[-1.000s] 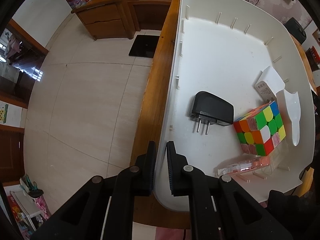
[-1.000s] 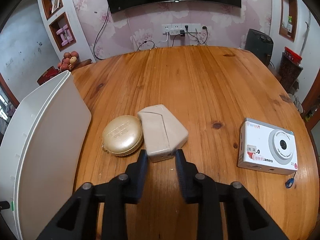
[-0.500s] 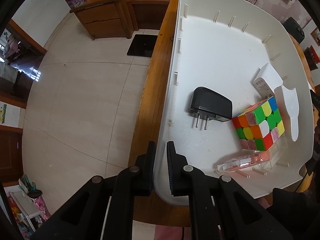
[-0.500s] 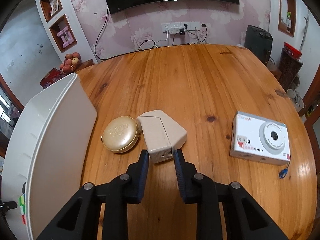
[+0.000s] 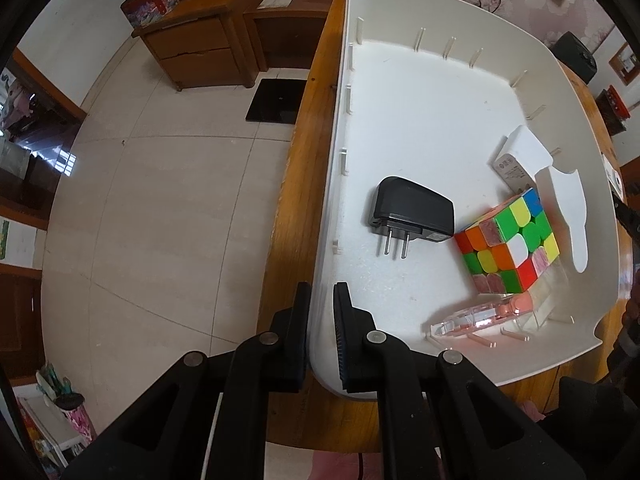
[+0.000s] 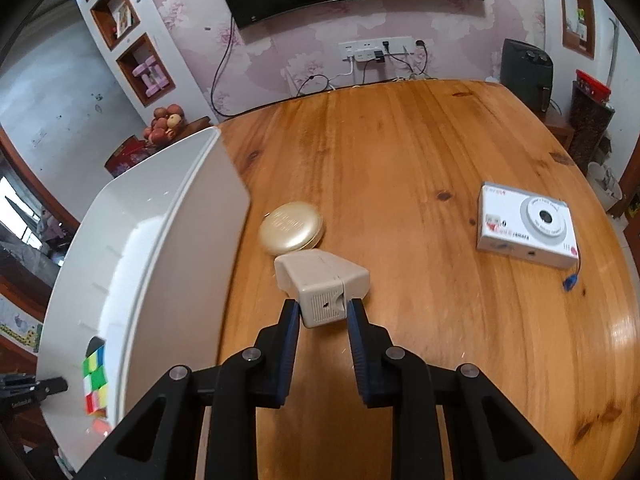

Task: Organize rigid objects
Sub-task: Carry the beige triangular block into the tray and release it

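My left gripper [image 5: 321, 304] is shut on the near left rim of the white bin [image 5: 340, 128], which is tilted. Inside lie a black plug adapter [image 5: 414, 212], a colour cube [image 5: 508, 240], a white box [image 5: 516, 160] and a clear pink case [image 5: 480, 318]. My right gripper [image 6: 323, 314] is shut on a beige angular box [image 6: 322, 282], held a little above the wooden table [image 6: 400, 152]. A gold round compact [image 6: 291, 230] lies just behind it. A white toy camera [image 6: 528, 224] lies at the right. The bin's outer wall [image 6: 176, 248] stands at the left.
The table edge runs along the bin's left side [image 5: 296, 168], with tiled floor [image 5: 160, 200] below. A wooden cabinet [image 5: 200, 40] stands beyond. A black heater [image 6: 526, 72] and a wall socket strip [image 6: 376, 50] are behind the table.
My right gripper closed on the beige box and lifted it up and back from the compact. The bin in my left gripper tilted a little further.
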The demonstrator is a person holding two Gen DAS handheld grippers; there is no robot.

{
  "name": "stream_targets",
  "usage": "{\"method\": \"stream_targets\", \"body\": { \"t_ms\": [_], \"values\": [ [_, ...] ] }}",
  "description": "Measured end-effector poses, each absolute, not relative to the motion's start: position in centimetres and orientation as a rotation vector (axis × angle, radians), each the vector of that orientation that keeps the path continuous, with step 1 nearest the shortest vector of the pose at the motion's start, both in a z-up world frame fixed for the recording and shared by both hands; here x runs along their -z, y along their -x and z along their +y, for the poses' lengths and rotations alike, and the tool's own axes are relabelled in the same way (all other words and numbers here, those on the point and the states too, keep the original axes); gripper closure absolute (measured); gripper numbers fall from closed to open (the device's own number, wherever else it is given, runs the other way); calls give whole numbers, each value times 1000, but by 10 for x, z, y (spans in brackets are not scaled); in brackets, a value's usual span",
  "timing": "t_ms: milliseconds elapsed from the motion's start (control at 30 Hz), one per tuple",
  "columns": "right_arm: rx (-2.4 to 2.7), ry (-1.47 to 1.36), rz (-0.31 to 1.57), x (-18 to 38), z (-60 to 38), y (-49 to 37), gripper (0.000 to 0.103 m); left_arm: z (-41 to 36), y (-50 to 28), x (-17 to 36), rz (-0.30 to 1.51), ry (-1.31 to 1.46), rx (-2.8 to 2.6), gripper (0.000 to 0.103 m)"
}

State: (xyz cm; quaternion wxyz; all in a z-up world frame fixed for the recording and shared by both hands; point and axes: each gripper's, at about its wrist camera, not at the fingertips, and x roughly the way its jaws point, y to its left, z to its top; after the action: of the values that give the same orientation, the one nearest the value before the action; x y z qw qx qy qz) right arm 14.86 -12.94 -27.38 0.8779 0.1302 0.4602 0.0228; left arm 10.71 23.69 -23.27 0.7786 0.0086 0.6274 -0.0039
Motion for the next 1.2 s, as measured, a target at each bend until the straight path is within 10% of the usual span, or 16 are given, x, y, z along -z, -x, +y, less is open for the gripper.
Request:
{"method": "stream_targets", "body": {
  "t_ms": [667,833,1200],
  "values": [
    [-36,-185,1059,283,-99,-97,78,235,-114,222,1343,-97,91,92],
    [-7,-163,1066,288,-95,-98,36,229,-114,225,1358,-145,112,92],
    [22,-70,1051,304,-89,-122,30,224,-109,229,1370,-202,121,92]
  ]
}}
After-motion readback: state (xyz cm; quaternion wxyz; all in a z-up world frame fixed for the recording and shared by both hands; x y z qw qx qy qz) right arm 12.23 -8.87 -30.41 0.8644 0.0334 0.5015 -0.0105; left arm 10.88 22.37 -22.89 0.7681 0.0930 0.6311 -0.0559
